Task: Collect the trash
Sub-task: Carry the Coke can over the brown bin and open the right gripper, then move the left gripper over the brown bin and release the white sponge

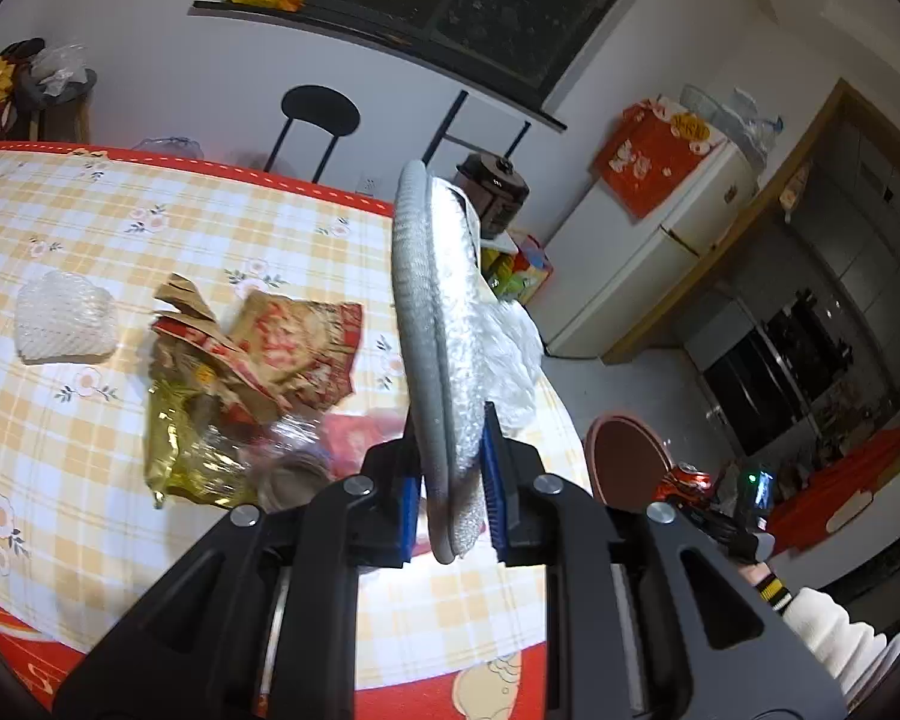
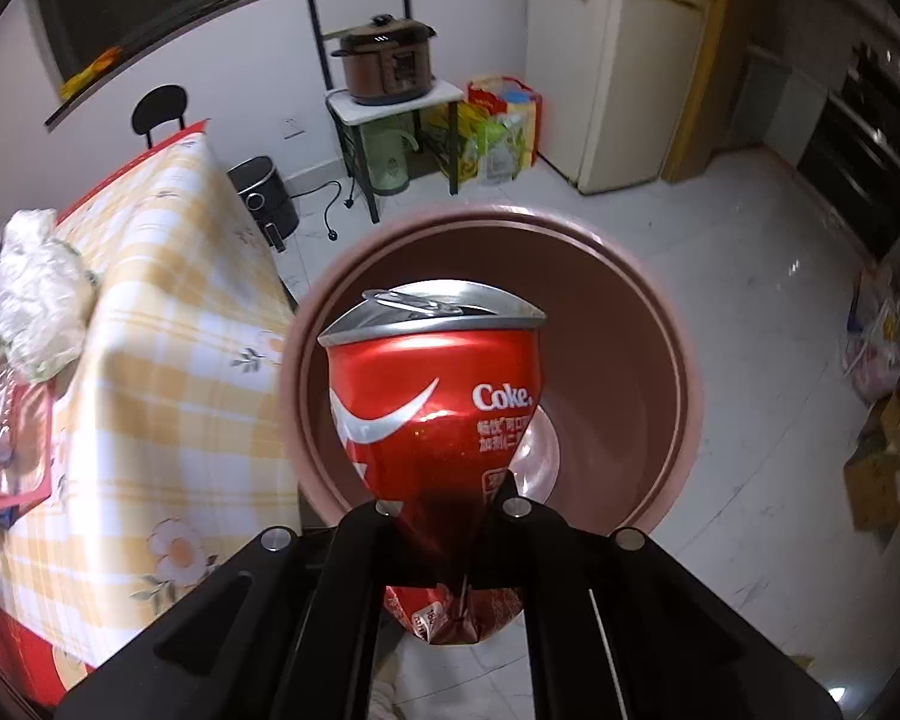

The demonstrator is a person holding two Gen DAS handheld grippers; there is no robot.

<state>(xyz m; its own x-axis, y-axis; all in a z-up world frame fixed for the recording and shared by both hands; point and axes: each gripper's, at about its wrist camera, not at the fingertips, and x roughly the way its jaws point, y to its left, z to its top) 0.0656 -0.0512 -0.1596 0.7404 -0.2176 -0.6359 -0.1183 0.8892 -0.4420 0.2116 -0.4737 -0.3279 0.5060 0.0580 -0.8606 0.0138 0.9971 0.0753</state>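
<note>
Holding a crushed red Coke can (image 2: 435,396) pinched tight in its fingers, the right gripper (image 2: 450,510) is hanging over the open mouth of the brown bin (image 2: 660,360) beside the table's edge; letting go squarely above the middle is looking wisest. Left gripper (image 1: 450,504) is clamping a grey foil-lined pad (image 1: 432,330) above the checked table (image 1: 120,210), where torn wrappers (image 1: 258,354) and bubble wrap (image 1: 66,318) are lying uncollected
</note>
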